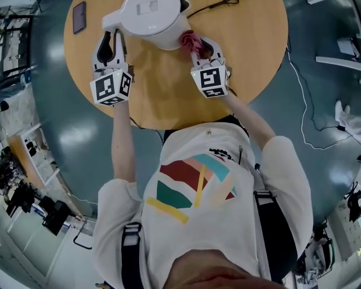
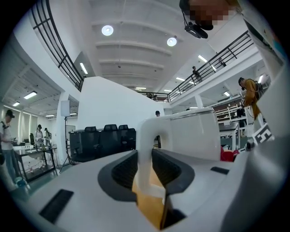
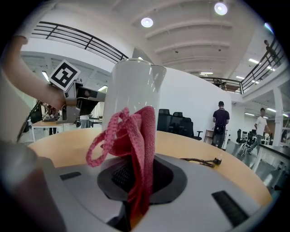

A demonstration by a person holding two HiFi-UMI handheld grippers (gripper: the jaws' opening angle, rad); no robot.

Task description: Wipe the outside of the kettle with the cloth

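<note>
A white kettle stands upright at the far side of a round wooden table. My left gripper is shut on the kettle's handle, which runs up between the jaws in the left gripper view, with the kettle body just behind it. My right gripper is shut on a red knitted cloth. The cloth lies up against the kettle's right side. In the right gripper view the kettle wall rises right behind the bunched cloth, and the left gripper shows beyond it.
A dark phone lies at the table's far left edge. A dark cable runs across the wood to the right of the kettle. The person's arms reach over the table's near edge. Around the table is grey floor.
</note>
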